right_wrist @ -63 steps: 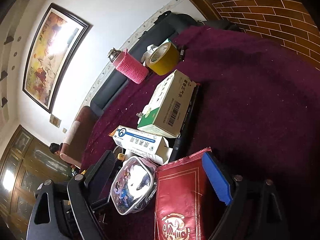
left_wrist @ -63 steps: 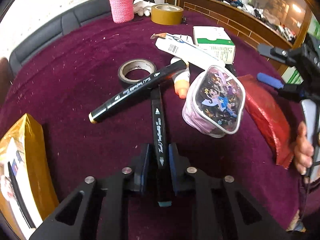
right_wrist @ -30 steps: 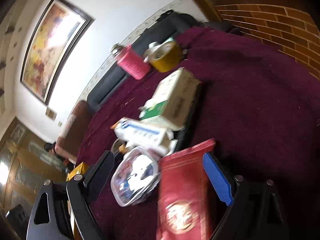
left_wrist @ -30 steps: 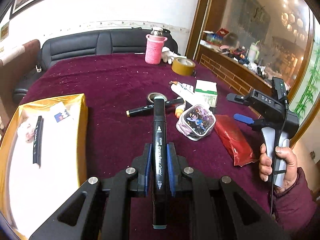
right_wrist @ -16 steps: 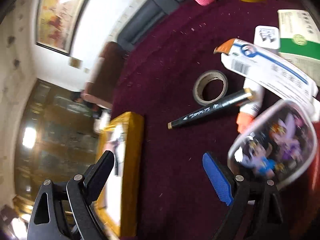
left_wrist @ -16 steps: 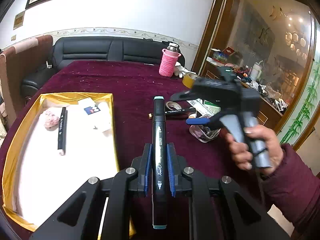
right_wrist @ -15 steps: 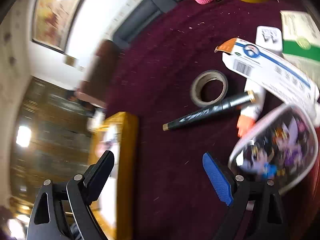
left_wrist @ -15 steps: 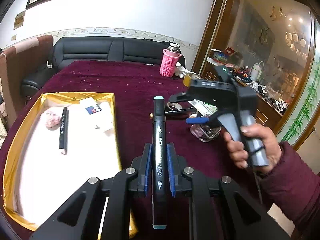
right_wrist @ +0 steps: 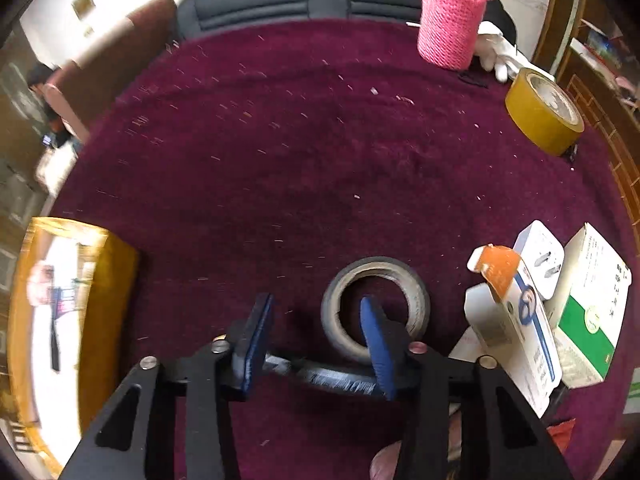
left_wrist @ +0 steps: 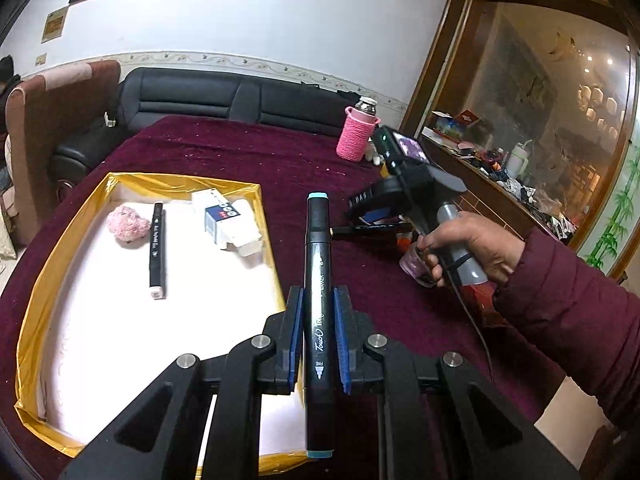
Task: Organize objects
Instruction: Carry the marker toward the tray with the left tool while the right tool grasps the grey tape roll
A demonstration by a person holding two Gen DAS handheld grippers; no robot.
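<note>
A black marker is clamped in the left gripper, held just right of the gold-rimmed tray, where another marker already lies. Second loose marker lies crosswise on the cloth between the closing right gripper jaws, not visibly pinched yet; a tape ring sits just behind. Step judged: carry plus pickup. Next: held marker moved over the tray and released; right grip completed without catching the ring

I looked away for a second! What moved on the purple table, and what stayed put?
The left gripper, shut on the black marker with teal caps, carried it from the clutter toward the gold-rimmed white tray. The right gripper swung from the red packet to the second black marker; its jaws are closing around it. The grey tape ring stayed.
</note>
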